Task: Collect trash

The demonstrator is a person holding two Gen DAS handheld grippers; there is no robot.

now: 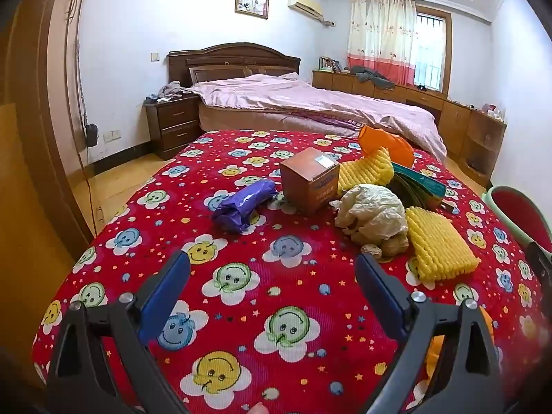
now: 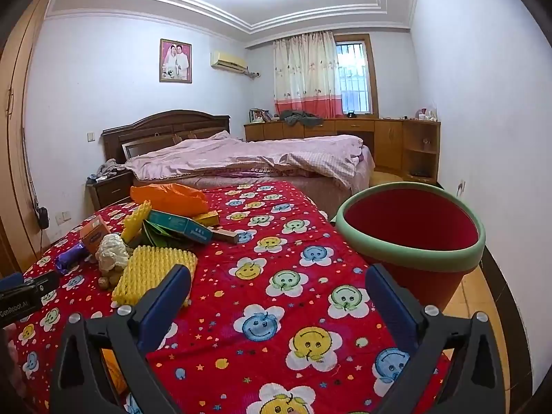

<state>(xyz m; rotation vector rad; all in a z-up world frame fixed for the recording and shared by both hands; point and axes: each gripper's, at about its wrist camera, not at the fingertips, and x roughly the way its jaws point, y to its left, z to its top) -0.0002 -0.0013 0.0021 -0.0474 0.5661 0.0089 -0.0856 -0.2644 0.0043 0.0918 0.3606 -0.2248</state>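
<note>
Trash lies on a table with a red smiley-flower cloth (image 1: 262, 276): a purple wrapper (image 1: 241, 205), a brown carton (image 1: 308, 179), a crumpled beige bag (image 1: 374, 217), yellow foam nets (image 1: 440, 245), an orange bag (image 1: 390, 143) and a teal box (image 1: 419, 181). My left gripper (image 1: 272, 269) is open and empty, hovering short of the pile. My right gripper (image 2: 277, 283) is open and empty over the cloth (image 2: 276, 293), between the foam net (image 2: 155, 270) and a red bin with a green rim (image 2: 414, 238) at the table's right edge.
A bed with a pink cover (image 1: 310, 100) stands behind the table, a nightstand (image 1: 172, 124) to its left and wooden cabinets (image 2: 379, 138) along the window wall. The bin's rim (image 1: 510, 207) shows at the right of the left wrist view.
</note>
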